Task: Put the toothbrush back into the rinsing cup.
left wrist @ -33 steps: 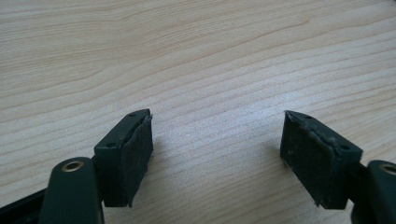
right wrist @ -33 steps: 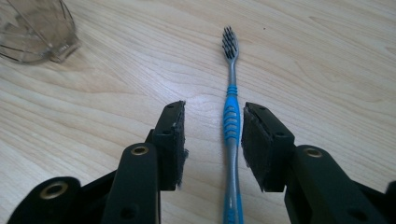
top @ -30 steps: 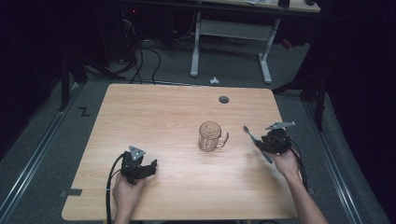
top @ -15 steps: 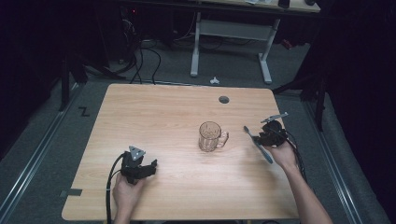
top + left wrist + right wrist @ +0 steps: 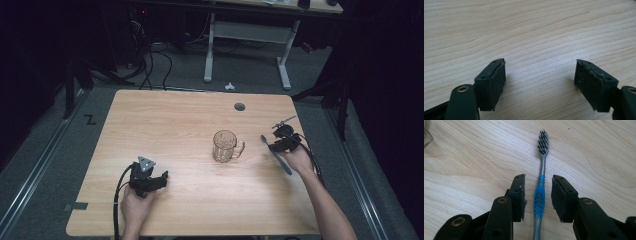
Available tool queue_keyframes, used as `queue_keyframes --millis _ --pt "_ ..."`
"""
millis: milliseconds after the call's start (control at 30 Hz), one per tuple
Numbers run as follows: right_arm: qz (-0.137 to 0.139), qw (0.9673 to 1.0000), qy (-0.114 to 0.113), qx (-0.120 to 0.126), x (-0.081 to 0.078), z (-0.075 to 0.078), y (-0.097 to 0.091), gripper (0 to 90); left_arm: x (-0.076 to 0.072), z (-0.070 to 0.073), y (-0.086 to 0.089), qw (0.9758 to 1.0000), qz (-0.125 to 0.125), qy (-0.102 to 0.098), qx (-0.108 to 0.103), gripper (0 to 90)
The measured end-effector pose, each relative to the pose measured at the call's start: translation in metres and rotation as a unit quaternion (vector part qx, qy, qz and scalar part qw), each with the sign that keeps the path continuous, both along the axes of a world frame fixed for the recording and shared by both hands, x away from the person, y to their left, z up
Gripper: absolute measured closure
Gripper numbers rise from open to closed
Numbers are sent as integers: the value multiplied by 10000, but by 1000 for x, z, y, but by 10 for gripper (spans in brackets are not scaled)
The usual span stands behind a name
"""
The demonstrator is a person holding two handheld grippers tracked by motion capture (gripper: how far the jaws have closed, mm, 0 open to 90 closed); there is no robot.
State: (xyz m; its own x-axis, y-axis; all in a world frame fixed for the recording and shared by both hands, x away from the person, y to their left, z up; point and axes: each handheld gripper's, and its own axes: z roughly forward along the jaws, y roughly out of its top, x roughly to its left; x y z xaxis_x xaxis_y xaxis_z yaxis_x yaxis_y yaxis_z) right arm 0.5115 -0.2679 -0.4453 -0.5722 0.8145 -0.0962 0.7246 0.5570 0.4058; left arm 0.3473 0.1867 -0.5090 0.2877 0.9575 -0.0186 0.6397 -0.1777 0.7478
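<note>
A toothbrush (image 5: 541, 187) lies flat on the wooden table (image 5: 165, 125), to the right of the glass mug (image 5: 226, 146) and well apart from it in the high view. It has a grey stem, a blue ribbed grip and dark bristles, and its head points away from the person.

The right gripper (image 5: 538, 195) sits low over the toothbrush with one jaw on each side of the blue grip. Its jaws have just been closing, yet a strip of bare wood shows between each pad and the grip, so they do not press on it (the toothbrush is between them, not clamped). In the high view the right gripper (image 5: 281, 145) is at the same spot, right of the mug, with the person's right hand (image 5: 299, 161) behind it.

The left gripper (image 5: 540, 85) has its jaws wide apart with nothing between them but bare wood. In the high view it (image 5: 156, 183) rests on the table to the left of the mug and nearer the person, well apart from the mug.

The mug stands upright, its handle turned toward the toothbrush.
</note>
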Motion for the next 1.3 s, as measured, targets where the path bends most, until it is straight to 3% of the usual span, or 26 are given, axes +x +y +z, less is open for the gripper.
queue_keyframes --millis 267,567,800,1300 --pt "-55 9989 317 -329 14 -5 10 651 0 0 0 10000 -5 2 -7 256" --pt "-54 9975 511 -479 19 -10 13 687 0 0 1 10000 -8 3 -25 256" --pt "-85 9959 771 -458 25 -14 13 729 0 0 1 10000 -10 4 -29 256" --pt "-247 9943 986 -335 29 -15 8 786 0 0 1 10000 -10 4 -31 256"
